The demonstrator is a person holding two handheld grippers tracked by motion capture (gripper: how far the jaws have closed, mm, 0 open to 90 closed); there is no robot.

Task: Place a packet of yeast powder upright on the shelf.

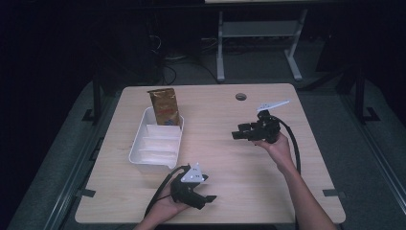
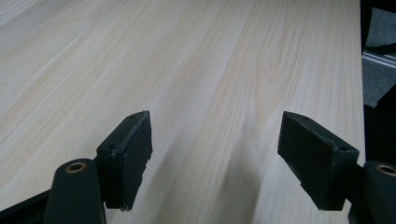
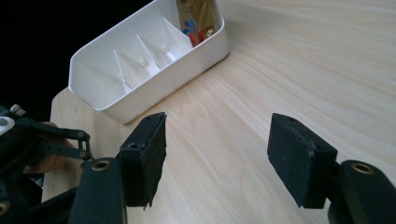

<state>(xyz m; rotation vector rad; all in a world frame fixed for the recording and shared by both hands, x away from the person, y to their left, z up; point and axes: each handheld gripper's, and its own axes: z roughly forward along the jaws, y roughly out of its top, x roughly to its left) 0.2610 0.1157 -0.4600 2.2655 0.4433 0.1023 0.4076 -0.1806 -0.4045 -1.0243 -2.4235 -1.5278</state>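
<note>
A white bin [image 1: 155, 143] with dividers sits on the wooden table [image 1: 225, 191], at about nine o'clock from the middle. A brown and gold bag [image 1: 164, 106] stands up in the bin's far slot. The right hand-held gripper [image 1: 235, 135] hangs at about three o'clock, jaws wide and empty. The left hand-held gripper [image 1: 210, 198] is near the edge at six o'clock, also wide and empty.

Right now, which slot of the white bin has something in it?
The far end slot of the bin: it holds the upright gold bag; the other slots look empty.
</note>
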